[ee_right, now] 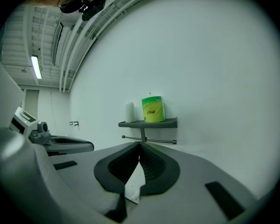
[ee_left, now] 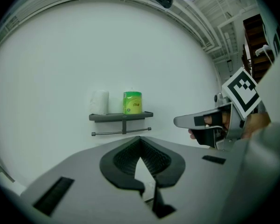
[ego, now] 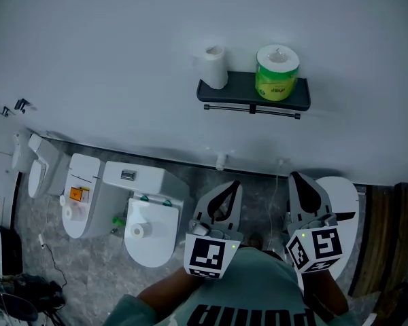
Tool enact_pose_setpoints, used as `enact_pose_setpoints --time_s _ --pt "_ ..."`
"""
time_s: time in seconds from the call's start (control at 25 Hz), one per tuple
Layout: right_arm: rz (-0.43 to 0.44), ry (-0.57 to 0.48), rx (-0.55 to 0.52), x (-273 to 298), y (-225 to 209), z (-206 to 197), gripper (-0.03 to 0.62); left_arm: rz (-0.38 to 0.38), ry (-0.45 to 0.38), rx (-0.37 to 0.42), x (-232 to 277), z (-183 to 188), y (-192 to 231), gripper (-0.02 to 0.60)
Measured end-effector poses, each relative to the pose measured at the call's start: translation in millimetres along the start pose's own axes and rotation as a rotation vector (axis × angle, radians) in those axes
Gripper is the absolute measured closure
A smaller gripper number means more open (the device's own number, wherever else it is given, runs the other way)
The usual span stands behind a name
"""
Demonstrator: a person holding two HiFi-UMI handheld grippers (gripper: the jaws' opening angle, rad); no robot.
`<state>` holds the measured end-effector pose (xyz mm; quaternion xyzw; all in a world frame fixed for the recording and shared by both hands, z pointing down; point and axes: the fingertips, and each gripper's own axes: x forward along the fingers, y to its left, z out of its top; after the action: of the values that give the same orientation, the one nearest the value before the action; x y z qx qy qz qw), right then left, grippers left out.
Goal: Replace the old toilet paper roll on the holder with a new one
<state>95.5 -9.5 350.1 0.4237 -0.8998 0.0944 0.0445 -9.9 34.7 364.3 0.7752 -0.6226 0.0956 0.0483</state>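
A dark wall shelf (ego: 245,87) carries a white toilet roll (ego: 215,66) standing upright at its left end and a green-wrapped roll (ego: 277,72) at its right end. A thin bar (ego: 251,109) runs under the shelf with nothing on it. My left gripper (ego: 233,185) and right gripper (ego: 295,177) hang side by side well below the shelf, both pointing at the wall, both shut and holding nothing. The left gripper view shows the shelf (ee_left: 121,117) beyond the left gripper (ee_left: 140,138). The right gripper view shows the green roll (ee_right: 152,109) above the right gripper (ee_right: 140,144).
White toilets (ego: 149,226) and another fixture (ego: 80,195) stand on the grey floor at the lower left, with cables (ego: 27,291) beside them. A white rounded fixture (ego: 345,202) sits behind my right gripper. Wooden slats (ego: 387,243) line the right edge.
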Motion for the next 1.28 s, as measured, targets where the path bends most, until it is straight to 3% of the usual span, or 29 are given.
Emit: enact_pose_setpoints --time_s 0.44,0.88,1.28 --pt "-0.092 -0.047 0.024 43 -2 20 0.577 -0.073 0.011 0.029 31 12 42 0.577" --pt "-0.18 -0.08 0.052 85 -7 51 0.364 -0.169 -0.033 0.066 65 29 78 0.577" --pt "-0.298 -0.092 0.038 113 -1 64 0.285 -0.301 0.009 0.066 83 23 108 0.577"
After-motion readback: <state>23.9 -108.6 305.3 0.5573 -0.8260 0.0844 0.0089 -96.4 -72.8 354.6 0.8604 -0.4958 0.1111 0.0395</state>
